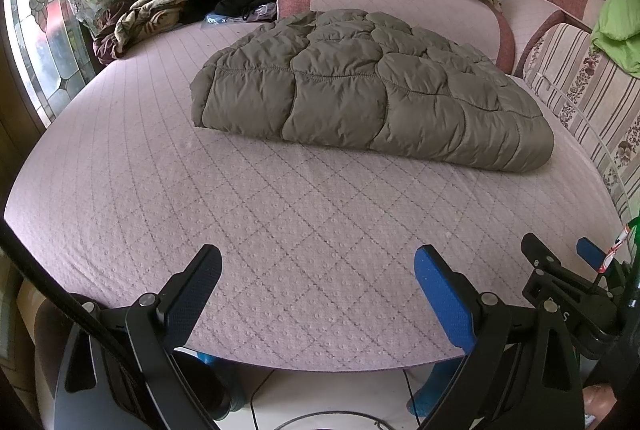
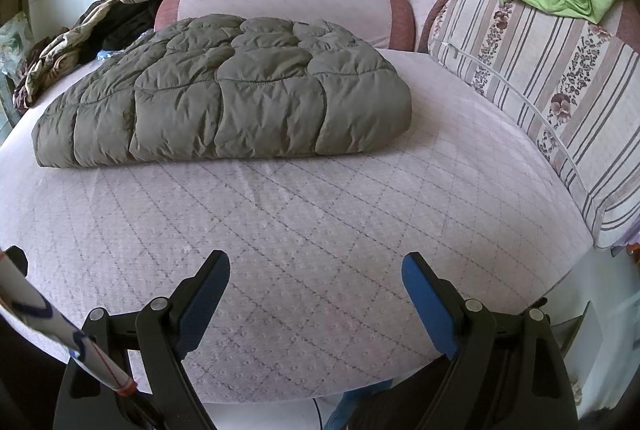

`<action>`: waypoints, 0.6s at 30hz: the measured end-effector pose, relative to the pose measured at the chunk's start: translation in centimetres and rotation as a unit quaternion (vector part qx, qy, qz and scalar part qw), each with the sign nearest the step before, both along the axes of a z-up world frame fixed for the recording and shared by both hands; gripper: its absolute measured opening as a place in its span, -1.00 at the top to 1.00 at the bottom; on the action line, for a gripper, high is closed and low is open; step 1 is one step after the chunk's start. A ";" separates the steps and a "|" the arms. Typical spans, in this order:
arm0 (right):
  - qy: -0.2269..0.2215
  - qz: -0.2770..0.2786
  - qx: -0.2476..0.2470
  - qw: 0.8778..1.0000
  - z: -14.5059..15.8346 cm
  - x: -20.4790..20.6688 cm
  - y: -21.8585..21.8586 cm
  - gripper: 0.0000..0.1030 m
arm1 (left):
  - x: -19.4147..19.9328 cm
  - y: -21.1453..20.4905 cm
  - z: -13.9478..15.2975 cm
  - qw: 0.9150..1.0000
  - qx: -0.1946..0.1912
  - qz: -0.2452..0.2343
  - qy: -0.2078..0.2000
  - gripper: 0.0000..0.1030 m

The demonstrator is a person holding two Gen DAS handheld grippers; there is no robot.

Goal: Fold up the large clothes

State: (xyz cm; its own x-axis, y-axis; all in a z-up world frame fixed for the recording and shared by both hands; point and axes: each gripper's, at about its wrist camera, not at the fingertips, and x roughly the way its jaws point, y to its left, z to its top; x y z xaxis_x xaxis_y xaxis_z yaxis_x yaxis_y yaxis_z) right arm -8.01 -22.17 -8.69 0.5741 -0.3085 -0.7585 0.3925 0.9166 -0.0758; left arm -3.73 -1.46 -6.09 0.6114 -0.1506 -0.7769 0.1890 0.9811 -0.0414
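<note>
Folded olive puffer coat on bed, both tongs open and empty at the near edge.

Left wrist: left tongs (image 1: 318, 262) spread wide, holding nothing; coat (image 1: 372, 86) lies ahead and slightly right on the pink quilted bed (image 1: 160, 190), well apart, long axis running left-right. Right tongs (image 1: 560, 250) visible at the right edge, also open. Right wrist: right tongs (image 2: 316, 266) gaping, empty; coat (image 2: 224, 94) ahead and to the left, bed (image 2: 400, 190) bare between. Neither looks clearly nearer; coat appears already folded.

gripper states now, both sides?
Left gripper: open, holding nothing.
Right gripper: open, holding nothing.
Both are short of the folded olive jacket.
</note>
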 end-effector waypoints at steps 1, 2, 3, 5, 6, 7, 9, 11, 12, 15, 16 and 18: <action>0.000 0.001 0.000 1.000 0.0 0.0 0.0 -0.77 | 0.0 0.0 0.0 1.000 0.000 0.000 0.000 -0.87; 0.000 0.001 0.000 1.000 0.0 0.0 0.0 -0.77 | 0.0 0.0 0.0 1.000 0.000 0.000 0.000 -0.87; -0.001 0.001 0.000 1.000 0.0 0.0 0.1 -0.77 | 0.0 0.0 0.0 1.000 0.000 0.000 0.000 -0.87; -0.001 0.002 0.001 1.000 0.0 0.0 0.0 -0.77 | 0.0 0.0 0.0 1.000 0.000 0.001 0.000 -0.87; -0.001 0.002 0.000 1.000 0.1 0.0 0.1 -0.77 | 0.0 0.0 0.0 1.000 0.000 0.000 -0.001 -0.87; -0.002 0.002 0.000 1.000 0.1 0.0 0.1 -0.77 | 0.0 0.0 0.0 1.000 0.001 0.001 -0.001 -0.87; -0.003 0.003 0.000 1.000 0.1 -0.1 0.1 -0.77 | -0.1 0.0 0.0 1.000 0.000 0.000 -0.001 -0.87; -0.003 0.005 -0.001 1.000 0.2 0.0 0.1 -0.77 | -0.1 -0.1 0.0 1.000 0.000 0.000 -0.002 -0.87; -0.004 0.005 -0.001 1.000 0.2 0.0 0.1 -0.77 | -0.1 -0.1 0.0 1.000 0.000 0.000 -0.002 -0.87; -0.005 0.005 0.000 1.000 0.2 0.0 0.1 -0.77 | -0.2 -0.2 0.0 1.000 -0.002 0.001 -0.003 -0.87; -0.006 0.005 0.000 1.000 0.3 -0.1 0.1 -0.77 | -0.2 -0.2 0.0 1.000 -0.001 0.001 -0.004 -0.87; -0.007 0.005 0.000 1.000 0.3 -0.1 0.1 -0.77 | -0.2 -0.1 0.0 1.000 -0.002 0.000 -0.003 -0.87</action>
